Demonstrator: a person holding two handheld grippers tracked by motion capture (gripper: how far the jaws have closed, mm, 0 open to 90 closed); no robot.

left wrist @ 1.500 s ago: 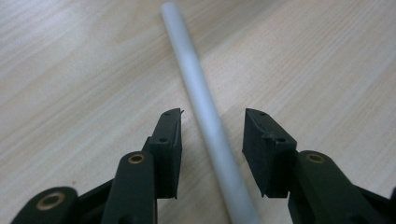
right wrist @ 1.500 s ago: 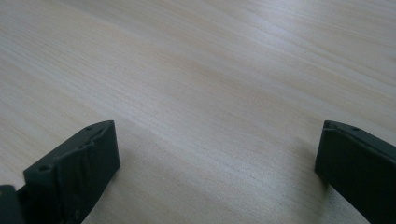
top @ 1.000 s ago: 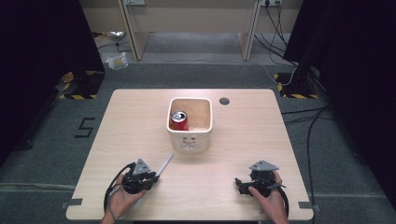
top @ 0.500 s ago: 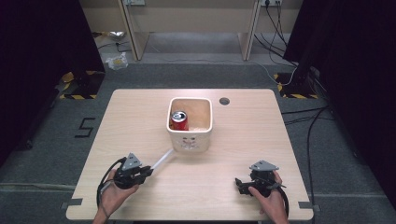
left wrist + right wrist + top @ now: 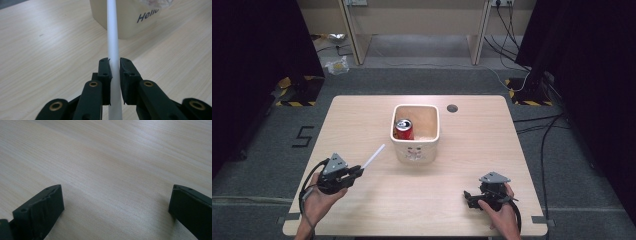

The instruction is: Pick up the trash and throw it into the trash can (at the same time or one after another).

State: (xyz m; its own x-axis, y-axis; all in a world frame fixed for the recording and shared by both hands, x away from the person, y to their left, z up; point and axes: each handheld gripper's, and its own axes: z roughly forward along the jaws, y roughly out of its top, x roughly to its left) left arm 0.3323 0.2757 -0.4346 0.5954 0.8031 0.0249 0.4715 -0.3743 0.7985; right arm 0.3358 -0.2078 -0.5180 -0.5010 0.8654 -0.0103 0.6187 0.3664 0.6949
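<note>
Left tongs [image 5: 358, 170] at the near-left part of the wooden surface [image 5: 362, 120], clamped on a white straw [image 5: 373, 157]. In the left gripper view, both black jaws pressed flat against the straw's sides, straw [image 5: 113, 50] running straight up between them toward the cream container [image 5: 125, 17]. Dark lettering reading "Hell…" visible on the container wall. From the high view, straw angled forward and to the right, free end near the container's near-left corner but not touching it.

Cream square container [image 5: 416, 145] at mid-surface, open at the top. Red drink can [image 5: 403, 129] standing upright inside, against its left wall.

Right tongs [image 5: 470, 196] at the near-right part of the surface, well apart from the container. In the right gripper view, jaws spread wide, bare wood grain between them, nothing held.

Small dark round hole [image 5: 452, 108] in the surface just beyond the container's far-right corner.
</note>
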